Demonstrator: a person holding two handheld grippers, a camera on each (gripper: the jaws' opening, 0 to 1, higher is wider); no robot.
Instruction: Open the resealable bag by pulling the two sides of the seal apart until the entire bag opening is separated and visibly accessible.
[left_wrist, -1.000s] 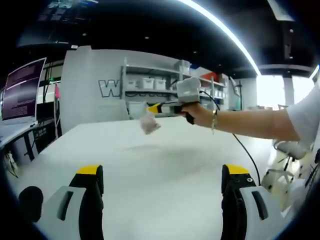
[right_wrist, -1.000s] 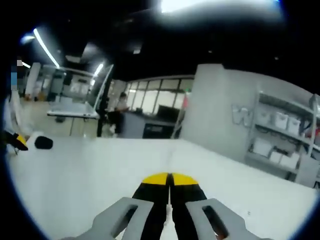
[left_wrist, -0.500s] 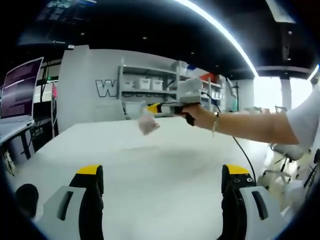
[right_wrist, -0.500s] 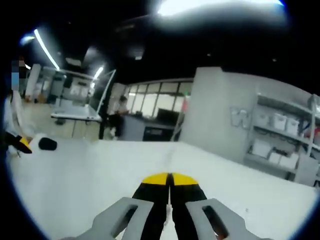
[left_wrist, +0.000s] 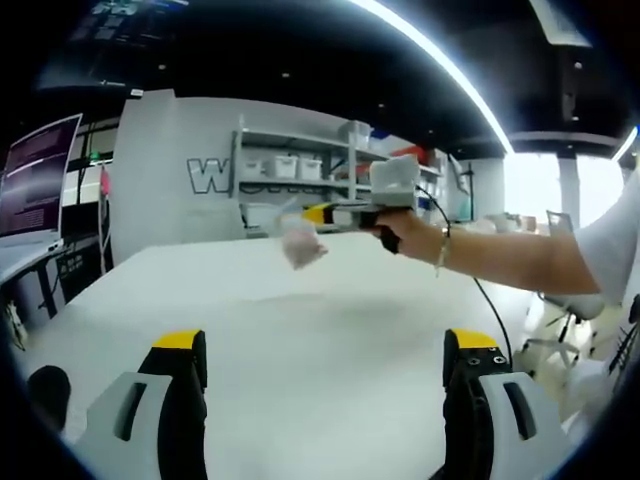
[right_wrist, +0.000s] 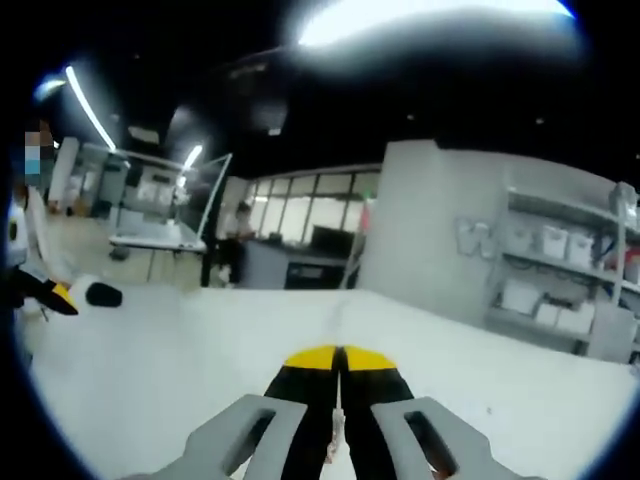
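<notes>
Held aloft over the white bench (left_wrist: 330, 330): a small resealable bag (left_wrist: 298, 243), clear and crumpled, dangling from the yellow tips of the right gripper (left_wrist: 322, 214) in the left gripper view, well apart from the left gripper (left_wrist: 325, 355) low in the foreground. Jaws of the left gripper spread wide, nothing between them, bare bench ahead. In the right gripper view, jaws of the right gripper (right_wrist: 338, 357) pressed together tip to tip; bag itself too thin to make out between them there, so the pinch judged from the other view. Hand (left_wrist: 405, 235) wrapped round the right gripper's grip, forearm stretched across the scene. Shelving with white bins (left_wrist: 285, 165) far behind, a dark monitor (left_wrist: 35, 180) at the left edge. Probably very light, limp and slick film, likely to swing, fold and slip under any sideways tug. No stiffness except perhaps along the seal strip. Best hold for the free jaws: the loose lip just beside the seal, opposite the side already pinched, close to the top edge rather than the body of the bag. Seal state too small to tell; opening judged not yet made.
</notes>
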